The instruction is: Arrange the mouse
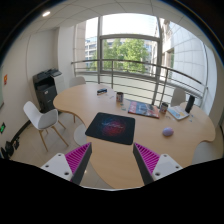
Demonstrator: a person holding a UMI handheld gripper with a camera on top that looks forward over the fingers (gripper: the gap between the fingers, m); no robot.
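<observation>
Nearest to us, our gripper [111,160] has its two fingers spread wide, the magenta pads [76,158] facing each other across a clear gap with nothing held and nothing standing between them; we are raised above the near edge of the round wooden table [75,100] and looking down its length. Just ahead of the fingers, almost centred on the gap between them, lies a dark mouse pad [110,127], flat on the tabletop and bare as far as we can see. The relation that matters to us is sideways: a small pale object [167,131], which we take to be the mouse, sits on the table off to the right of the mouse pad, apart from it and ahead of and outside the right finger. We judge, then, that the coming reach goes forward and to the right, not straight on, and that the mouse would afterwards travel left toward the mouse pad. It shows too small for us to tell which way its long axis runs, so how to turn the fingers across its narrow sides has to wait until we are closer. Beyond the mouse pad we see a colourful flat item [140,108] and a cup [119,97], and farther right a dark upright object [189,102]. Well beyond the left finger stand a white chair [42,118] and a printer [45,85], with tall windows [125,50] at the back.
</observation>
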